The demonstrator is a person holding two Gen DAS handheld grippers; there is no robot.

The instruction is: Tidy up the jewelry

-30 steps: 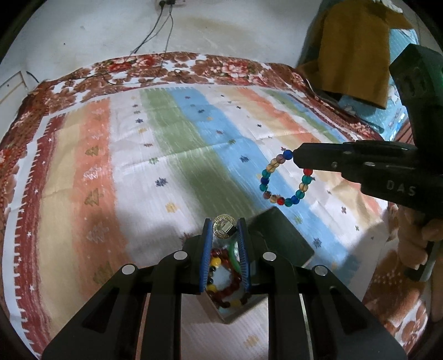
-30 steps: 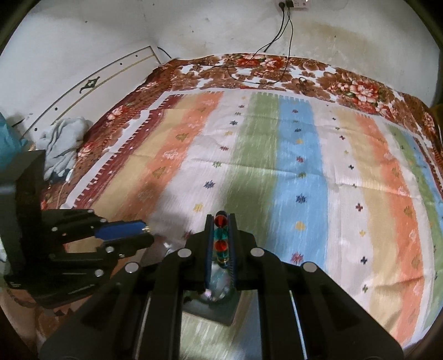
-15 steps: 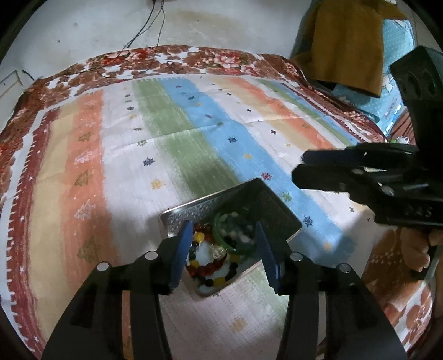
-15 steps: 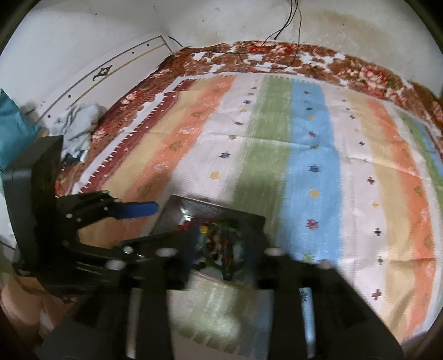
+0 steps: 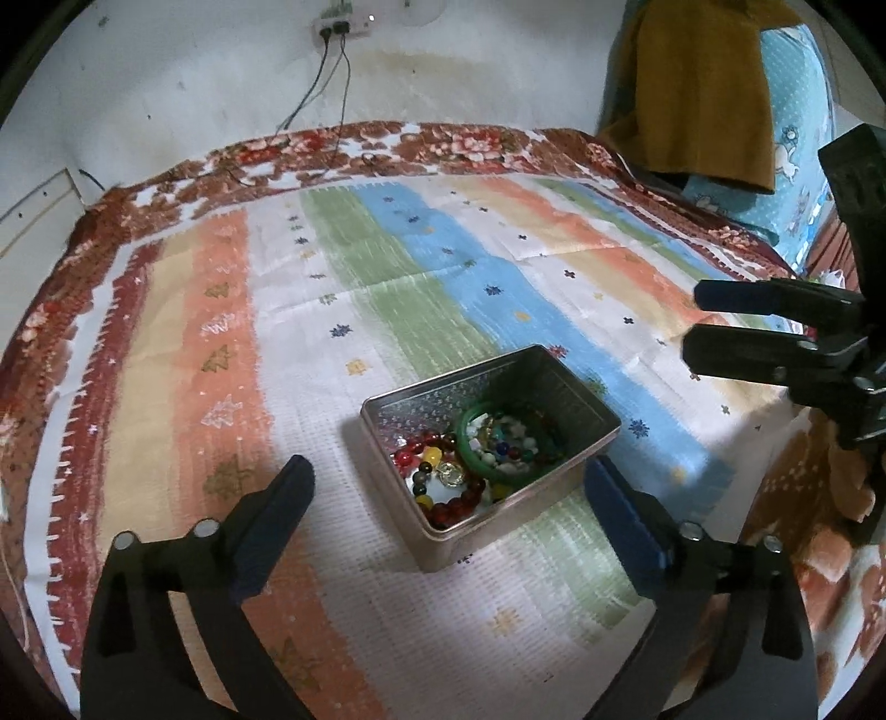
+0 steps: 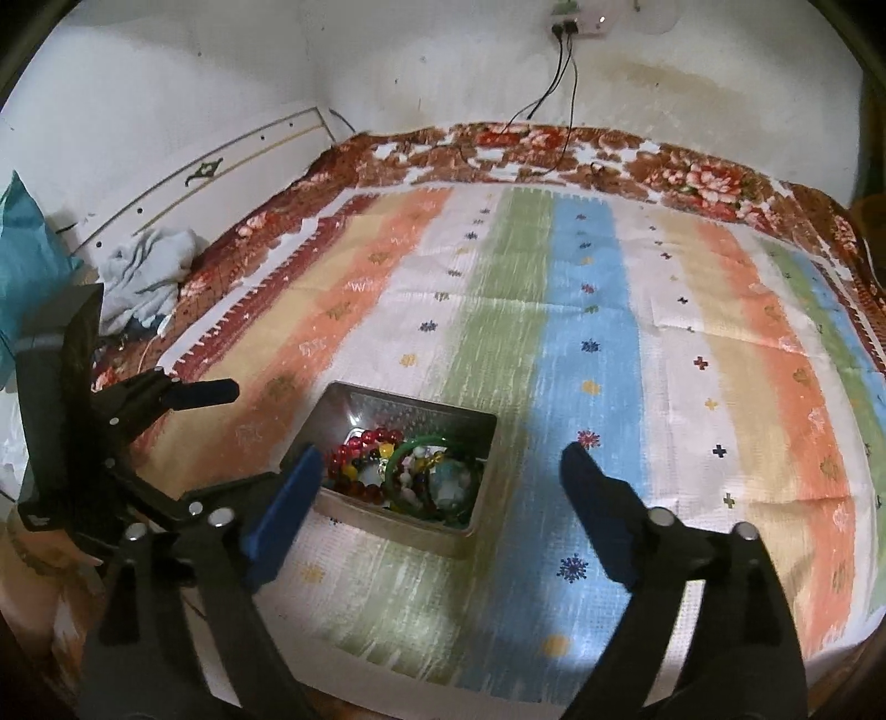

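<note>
An open metal tin (image 5: 581, 387) lies on the striped cloth. It holds a green bangle (image 5: 501, 469), a red bead bracelet (image 5: 454, 507), a gold charm (image 5: 449, 473) and mixed coloured beads. My left gripper (image 5: 448, 490) hovers over the near side of the tin. Its jaws are opening wide and grip nothing. My right gripper (image 6: 440, 457) also hovers above the tin (image 6: 410, 401) and the bangle (image 6: 394, 471), its jaws opening with nothing gripped. Each gripper shows in the other's view: the right gripper (image 5: 695, 321) to the right of the tin, the left gripper (image 6: 255, 435) to its left.
The striped cloth (image 6: 609, 332) covers a bed with a floral border (image 5: 443, 144) along the far wall. Cables hang from a wall socket (image 6: 570, 25). A mustard cloth (image 5: 703, 83) and a blue pillow (image 5: 792, 138) sit at the right, and a grey cloth heap (image 6: 149, 266) at the left.
Both grippers were shut, the left on a gold charm, the right on a coloured bead bracelet. Both have opened wide and drawn back from the tin, where the jewelry now lies.
</note>
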